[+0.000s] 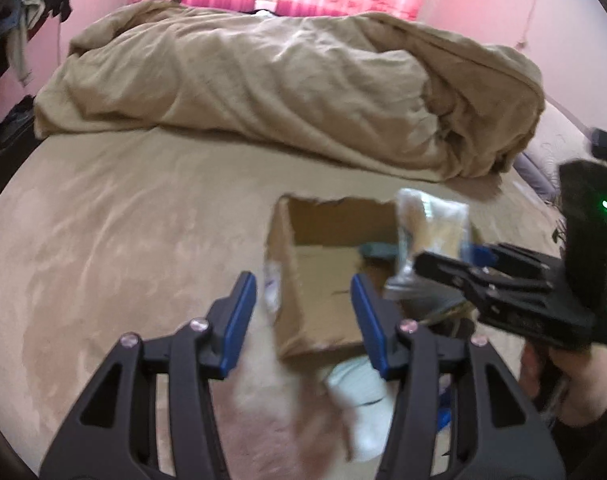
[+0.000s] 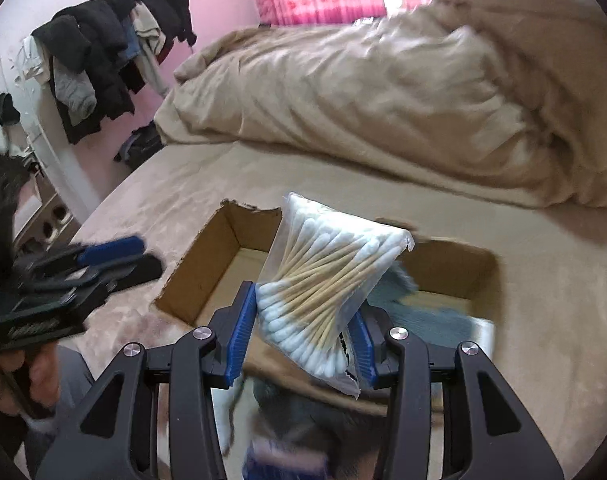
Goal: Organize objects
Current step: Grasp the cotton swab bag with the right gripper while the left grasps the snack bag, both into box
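An open cardboard box (image 1: 323,280) sits on the beige bed; it also shows in the right wrist view (image 2: 223,252). My right gripper (image 2: 303,316) is shut on a clear bag of cotton swabs (image 2: 327,280) and holds it over the box's near edge. From the left wrist view the same bag (image 1: 427,236) hangs at the box's right side in the right gripper (image 1: 439,268). My left gripper (image 1: 305,320) is open and empty, just in front of the box. A blue-grey cloth (image 2: 423,312) lies inside the box.
A rumpled beige duvet (image 1: 303,92) covers the far half of the bed. White items (image 1: 359,396) lie on the bed below the left gripper. Clothes hang on a rack (image 2: 103,64) at the left wall. Pink curtains are behind the bed.
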